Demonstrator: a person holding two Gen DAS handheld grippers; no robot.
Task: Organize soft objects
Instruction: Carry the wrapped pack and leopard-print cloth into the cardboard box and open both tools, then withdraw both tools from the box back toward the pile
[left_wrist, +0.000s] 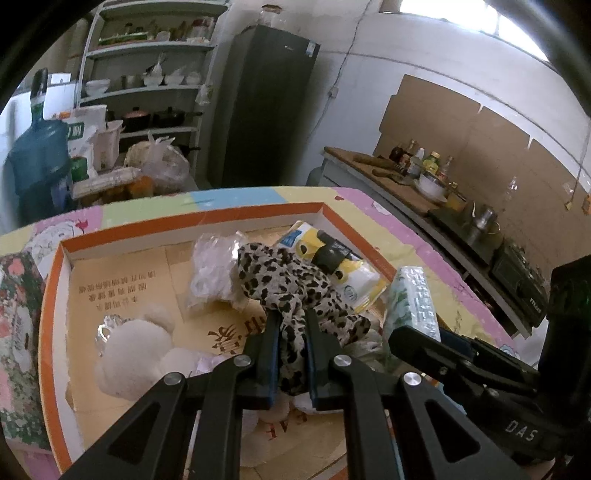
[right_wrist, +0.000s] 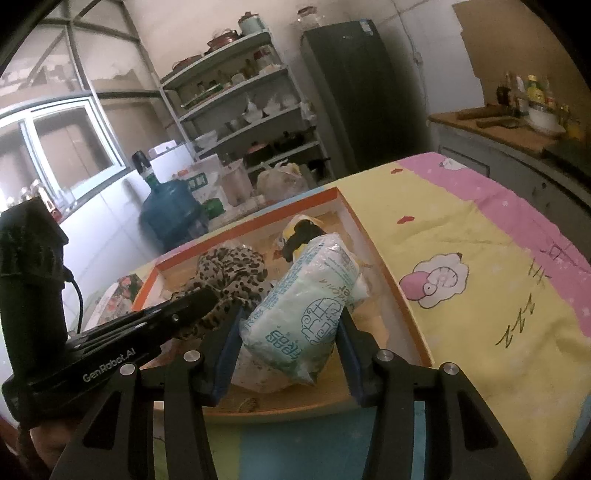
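While left fingers (left_wrist: 291, 325) pinch limp scarf (left_wrist: 280, 277) mid-fold, right fingers (right_wrist: 291, 321) squeeze squashy tissue pack (right_wrist: 306, 299) at its middle; both light.

Leopard-print cloth (left_wrist: 295, 284), tan with black spots, centre frame. White plush bear (left_wrist: 136, 350) lower left. Orange-rimmed box (left_wrist: 184, 221). Pale green tissue pack (right_wrist: 306, 299). Pink-and-yellow cartoon tablecloth (right_wrist: 480, 258) at right.
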